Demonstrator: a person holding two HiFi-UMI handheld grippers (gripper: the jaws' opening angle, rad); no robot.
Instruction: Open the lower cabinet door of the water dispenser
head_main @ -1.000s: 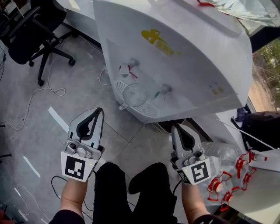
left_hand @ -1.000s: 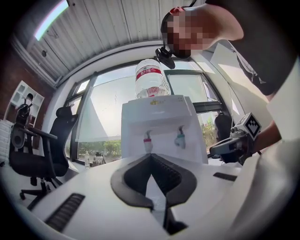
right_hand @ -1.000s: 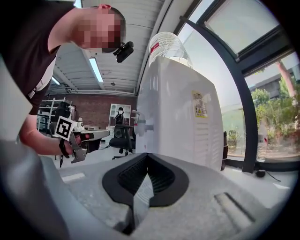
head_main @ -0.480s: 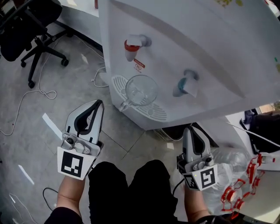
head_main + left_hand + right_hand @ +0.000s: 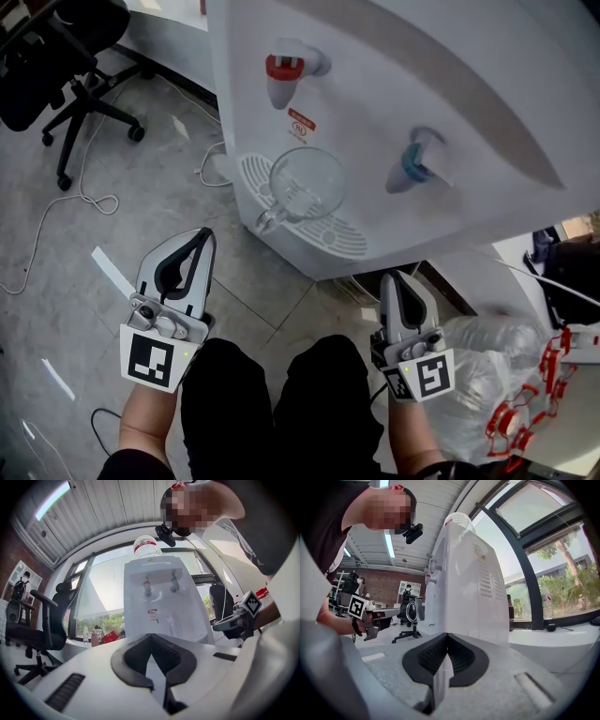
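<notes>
The grey tiled floor carries everything here. The white water dispenser stands on it towards the far right and fills the upper right of the head view. A black office chair stands well apart at the far left, and a heap of clear plastic bottles lies near the right edge.

The person's hands hold the two grippers low, in front of the dispenser and apart from it. The left gripper points at its front. Its jaws meet at the tips and only the hollow behind the pads is left open, with nothing in it. The right gripper sits just below the overhang of the dispenser's body, with its jaws pressed together and empty.

Higher up on the front, a glass cup rests on the round drip tray, with the red tap and the blue tap above it.

The lower cabinet door lies beneath the tray. The dispenser's bulk hides it from the head view, and neither gripper view shows it clearly.

By my reading the step in hand is the approach, and the door looks untouched. Next, one gripper likely has to go lower still and find the door's free edge or handle. It must then part its jaws to take hold or hook a tip behind the edge, and pull outward along the hinge's swing without jarring the cup above.
</notes>
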